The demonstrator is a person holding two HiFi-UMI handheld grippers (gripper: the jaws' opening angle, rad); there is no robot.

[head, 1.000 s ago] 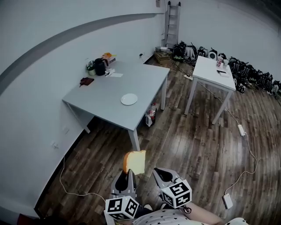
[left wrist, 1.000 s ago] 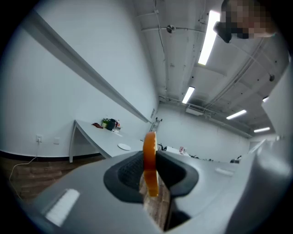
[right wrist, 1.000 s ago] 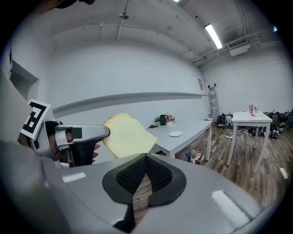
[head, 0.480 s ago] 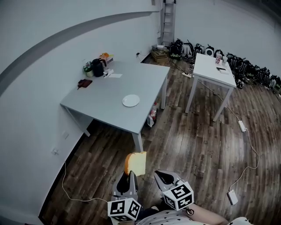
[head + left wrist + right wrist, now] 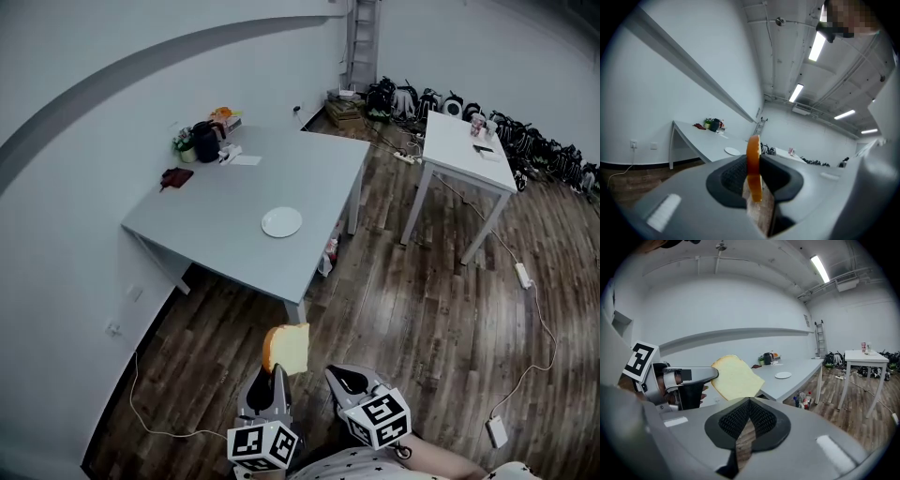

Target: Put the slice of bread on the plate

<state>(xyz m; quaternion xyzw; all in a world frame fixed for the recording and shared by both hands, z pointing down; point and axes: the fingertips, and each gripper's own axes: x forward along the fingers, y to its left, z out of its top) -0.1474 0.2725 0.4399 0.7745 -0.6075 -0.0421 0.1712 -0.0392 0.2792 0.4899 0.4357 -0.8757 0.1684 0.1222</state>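
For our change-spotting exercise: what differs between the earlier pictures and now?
The person has moved closer: the grey table and white plate sit lower in the head view. The left gripper still clamps the slice of bread; the right gripper stays shut, empty.

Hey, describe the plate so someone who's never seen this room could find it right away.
Find the large grey table, left of the smaller white table. The plate lies alone toward its near edge, apart from the clutter at the far corner. It is the only flat, round, white thing there.

bread slice (image 5: 287, 348): upright, gripped | plate (image 5: 281, 222): white, on grey table (image 5: 217, 208)
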